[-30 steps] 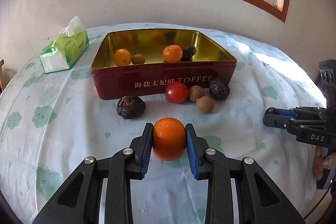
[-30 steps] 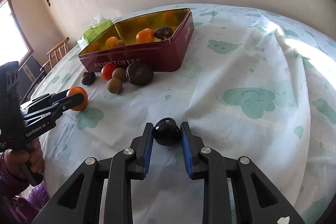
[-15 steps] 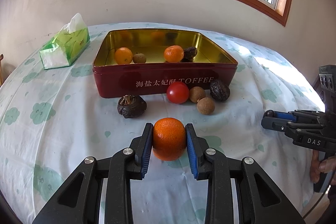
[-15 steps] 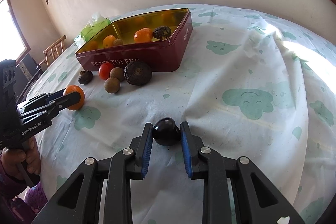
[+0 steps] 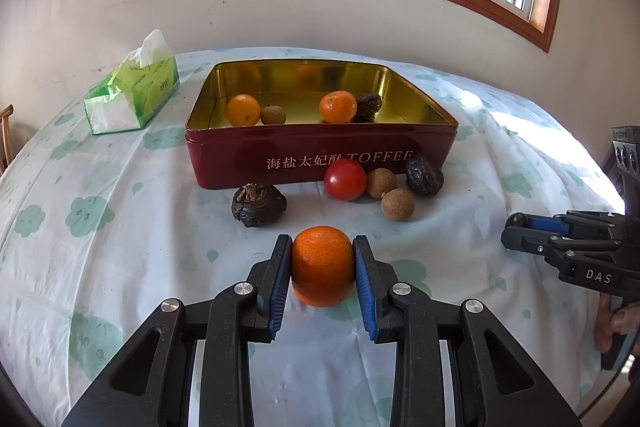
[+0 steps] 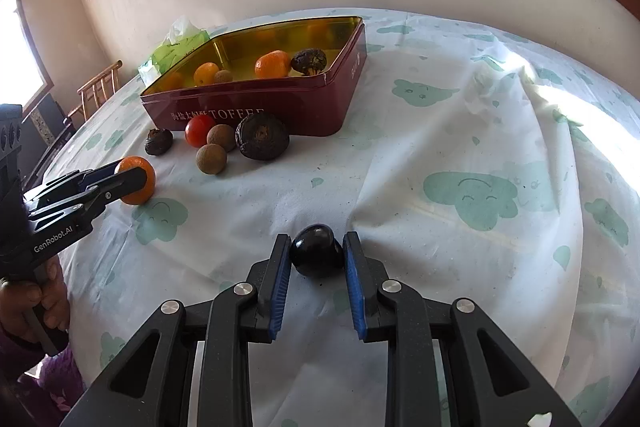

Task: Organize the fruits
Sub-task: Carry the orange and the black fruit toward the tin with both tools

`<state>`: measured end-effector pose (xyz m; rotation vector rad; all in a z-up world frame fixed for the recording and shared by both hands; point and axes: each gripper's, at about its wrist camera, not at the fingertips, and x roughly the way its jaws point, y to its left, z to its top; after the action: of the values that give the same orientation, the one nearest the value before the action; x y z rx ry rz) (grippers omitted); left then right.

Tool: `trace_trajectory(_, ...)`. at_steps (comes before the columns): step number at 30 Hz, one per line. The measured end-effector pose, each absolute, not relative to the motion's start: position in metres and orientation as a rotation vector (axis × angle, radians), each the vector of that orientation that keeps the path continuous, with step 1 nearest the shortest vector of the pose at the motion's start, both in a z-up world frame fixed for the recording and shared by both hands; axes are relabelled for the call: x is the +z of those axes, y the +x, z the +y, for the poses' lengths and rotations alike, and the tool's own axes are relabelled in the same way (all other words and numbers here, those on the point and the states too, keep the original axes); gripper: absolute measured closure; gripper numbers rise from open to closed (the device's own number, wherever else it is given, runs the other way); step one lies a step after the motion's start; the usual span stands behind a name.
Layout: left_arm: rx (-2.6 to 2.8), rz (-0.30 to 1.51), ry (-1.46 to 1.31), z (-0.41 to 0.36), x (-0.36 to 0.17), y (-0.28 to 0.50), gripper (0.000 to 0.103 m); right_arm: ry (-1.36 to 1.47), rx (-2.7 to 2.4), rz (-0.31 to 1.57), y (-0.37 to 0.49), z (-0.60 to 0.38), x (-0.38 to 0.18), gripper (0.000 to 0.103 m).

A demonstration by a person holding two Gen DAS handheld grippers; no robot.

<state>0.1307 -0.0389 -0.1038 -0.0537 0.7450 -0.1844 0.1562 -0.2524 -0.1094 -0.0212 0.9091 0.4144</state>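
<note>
Left wrist: tomato (image 5: 345, 179) and longans (image 5: 397, 204) front tin (image 5: 320, 157).

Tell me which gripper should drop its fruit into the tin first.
Left, probably. The left gripper is shut on the orange, facing the toffee tin head-on and nearer. The right gripper, holding the dark fruit, sits farther off, angled toward the tin's corner.

From each wrist the red tin (image 5: 320, 155) (image 6: 256, 103) is viewed low and near, frontally and obliquely.
</note>
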Motion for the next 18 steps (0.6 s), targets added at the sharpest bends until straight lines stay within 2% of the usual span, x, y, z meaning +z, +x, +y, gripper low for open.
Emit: trace_trajectory(18, -0.156, 0.74, -0.038, -0.04, -0.1041, 0.1303, 0.072, -0.019, 0.39, 0.901, 0.1506, -0.2508, -0.1067, 0.079)
